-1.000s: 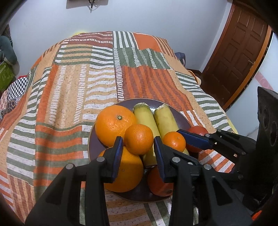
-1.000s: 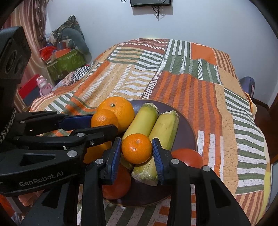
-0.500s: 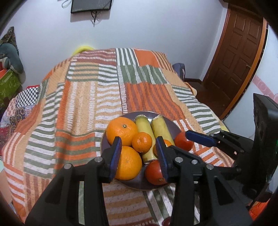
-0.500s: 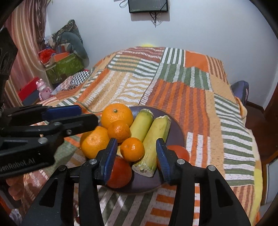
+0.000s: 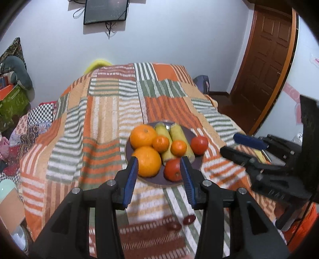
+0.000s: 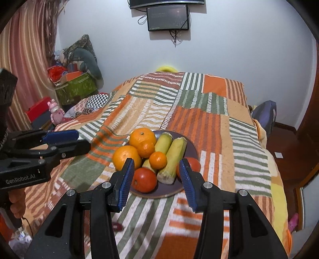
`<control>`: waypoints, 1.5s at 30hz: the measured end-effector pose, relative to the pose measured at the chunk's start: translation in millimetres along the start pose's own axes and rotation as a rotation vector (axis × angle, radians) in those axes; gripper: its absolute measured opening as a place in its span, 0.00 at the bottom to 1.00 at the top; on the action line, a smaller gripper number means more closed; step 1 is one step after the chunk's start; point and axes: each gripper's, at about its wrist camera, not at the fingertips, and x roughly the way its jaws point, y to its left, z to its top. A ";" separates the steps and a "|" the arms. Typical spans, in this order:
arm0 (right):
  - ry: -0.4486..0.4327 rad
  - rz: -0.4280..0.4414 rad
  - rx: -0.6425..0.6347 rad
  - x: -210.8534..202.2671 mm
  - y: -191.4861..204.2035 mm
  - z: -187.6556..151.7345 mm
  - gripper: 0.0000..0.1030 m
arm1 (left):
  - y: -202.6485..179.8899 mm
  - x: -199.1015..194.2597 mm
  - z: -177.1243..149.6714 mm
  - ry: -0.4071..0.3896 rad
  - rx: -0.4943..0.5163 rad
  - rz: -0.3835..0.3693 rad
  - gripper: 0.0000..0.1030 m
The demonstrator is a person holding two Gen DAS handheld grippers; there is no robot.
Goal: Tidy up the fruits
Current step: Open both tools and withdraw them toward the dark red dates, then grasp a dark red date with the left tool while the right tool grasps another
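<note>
A dark round plate (image 5: 196, 163) (image 6: 192, 148) sits on the striped bedspread. It holds two big oranges (image 5: 148, 160) (image 6: 125, 156), two small mandarins (image 5: 178, 147) (image 6: 158, 160), two corn cobs (image 5: 178, 130) (image 6: 175, 157) and two tomatoes (image 5: 199, 145) (image 6: 144, 179). My left gripper (image 5: 160, 180) is open and empty, held back from the plate's near edge. My right gripper (image 6: 155, 180) is open and empty, also short of the plate. Each gripper shows at the side of the other's view.
The patchwork bedspread (image 5: 111, 111) covers the whole bed. Two small dark red items (image 5: 189, 219) lie on it near me. A wooden door (image 5: 265, 65) stands right. Boxes and toys (image 6: 75, 83) are piled at the left wall. A screen (image 6: 167, 18) hangs on the wall.
Both grippers let go of the small mandarins, opened and pulled back and up from the plate. The mandarins now rest on the pile.
</note>
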 end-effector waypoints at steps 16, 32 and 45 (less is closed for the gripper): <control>0.093 0.028 0.045 0.0 8.7 -50.4 0.49 | -12.3 41.9 -89.8 0.247 0.002 -0.052 0.42; 0.193 0.093 0.064 27.4 22.6 -80.6 0.49 | -6.0 62.0 -104.0 0.252 -0.054 -0.135 0.27; 0.282 0.152 0.022 61.3 49.8 -88.9 0.36 | 22.7 29.6 -103.8 0.186 -0.049 -0.016 0.27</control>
